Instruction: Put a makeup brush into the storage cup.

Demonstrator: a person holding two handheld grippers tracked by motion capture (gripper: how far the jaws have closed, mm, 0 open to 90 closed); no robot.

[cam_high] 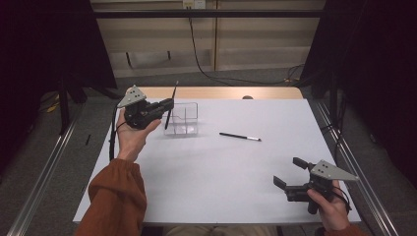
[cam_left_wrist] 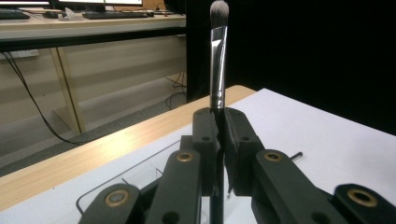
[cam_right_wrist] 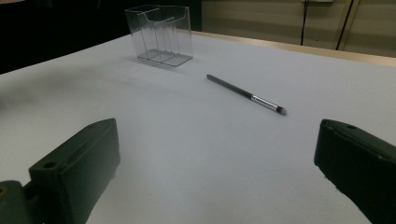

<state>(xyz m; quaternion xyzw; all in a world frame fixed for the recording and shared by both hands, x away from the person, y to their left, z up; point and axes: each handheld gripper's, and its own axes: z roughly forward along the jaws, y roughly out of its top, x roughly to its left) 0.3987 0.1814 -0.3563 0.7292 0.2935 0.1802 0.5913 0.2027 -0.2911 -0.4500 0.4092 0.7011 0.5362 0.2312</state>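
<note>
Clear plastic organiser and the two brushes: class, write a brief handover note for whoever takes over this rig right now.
Left gripper: shut on a black-handled makeup brush, bristles up, held above the clear plastic divided organiser.
Right gripper: open, empty, low over the white table.
Second thin black brush with silver ferrule: lying on the table, right of the organiser.
Done: nothing in the organiser yet.
Left, probably: both brushes in.

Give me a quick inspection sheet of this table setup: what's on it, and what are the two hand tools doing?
Surface: white table top, wooden strip at far edge.
Job's things: makeup brush held upright over the clear organizer; second brush lying flat mid-table.
Clutter: nothing seen.
Grippers: left gripper shut on the makeup brush; right gripper open, holding nothing.
Cables: black cable on floor beyond table.
Surroundings: dark curtains, beige wall.
</note>
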